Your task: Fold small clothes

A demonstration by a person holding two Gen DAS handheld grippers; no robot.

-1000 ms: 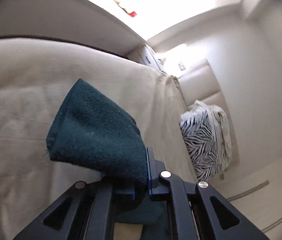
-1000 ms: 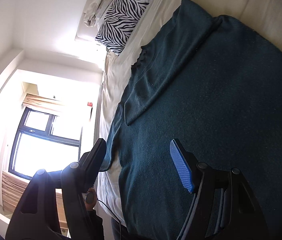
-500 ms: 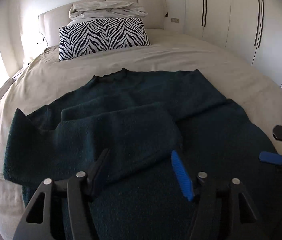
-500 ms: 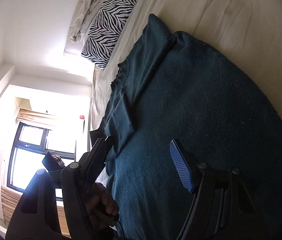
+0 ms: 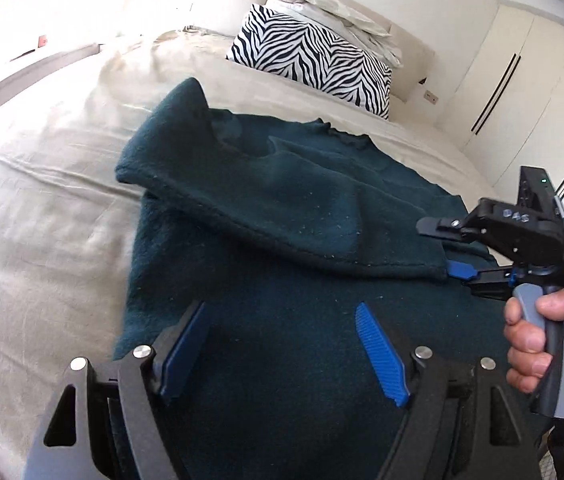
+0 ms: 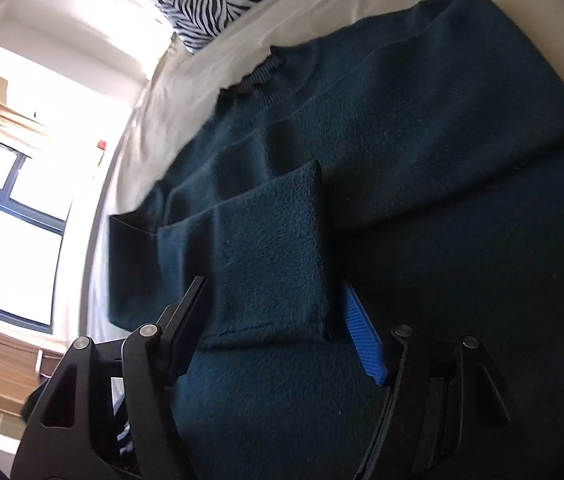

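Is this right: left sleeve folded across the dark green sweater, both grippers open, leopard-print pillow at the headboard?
Not quite: the pillow is zebra-striped, as the left wrist view shows. The rest holds: sleeve folded across the sweater, left gripper and right gripper open.

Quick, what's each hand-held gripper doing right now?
Left hand-held gripper: open, holding nothing.
Right hand-held gripper: open around the sleeve end.

You have a wide bed with a cream sheet [image 5: 53, 208]; a dark teal fleece sweater [image 5: 282, 216] lies spread on it. A zebra-striped pillow [image 5: 314, 60] rests at its head.
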